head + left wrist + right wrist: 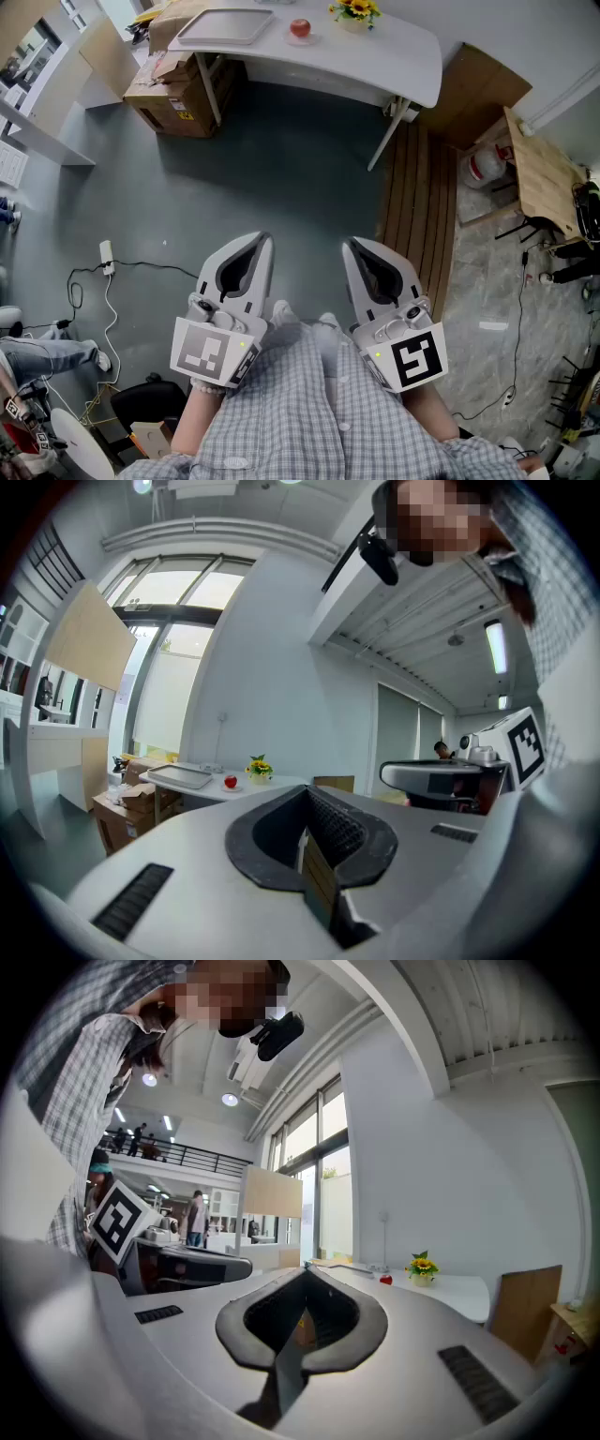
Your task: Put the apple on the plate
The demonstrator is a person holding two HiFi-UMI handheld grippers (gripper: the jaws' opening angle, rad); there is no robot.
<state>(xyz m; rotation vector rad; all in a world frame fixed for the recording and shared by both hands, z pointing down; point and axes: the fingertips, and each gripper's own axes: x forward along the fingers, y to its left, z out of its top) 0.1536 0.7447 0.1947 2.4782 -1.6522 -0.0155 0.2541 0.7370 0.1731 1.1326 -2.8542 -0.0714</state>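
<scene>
I see both grippers near the body, well short of the task. The left gripper point(262, 240) and right gripper point(351, 245) have their jaws closed tip to tip, holding nothing. The apple point(300, 28) sits on the far white worktop point(384, 56), between a tray point(230, 25) and flowers point(354, 10).
</scene>
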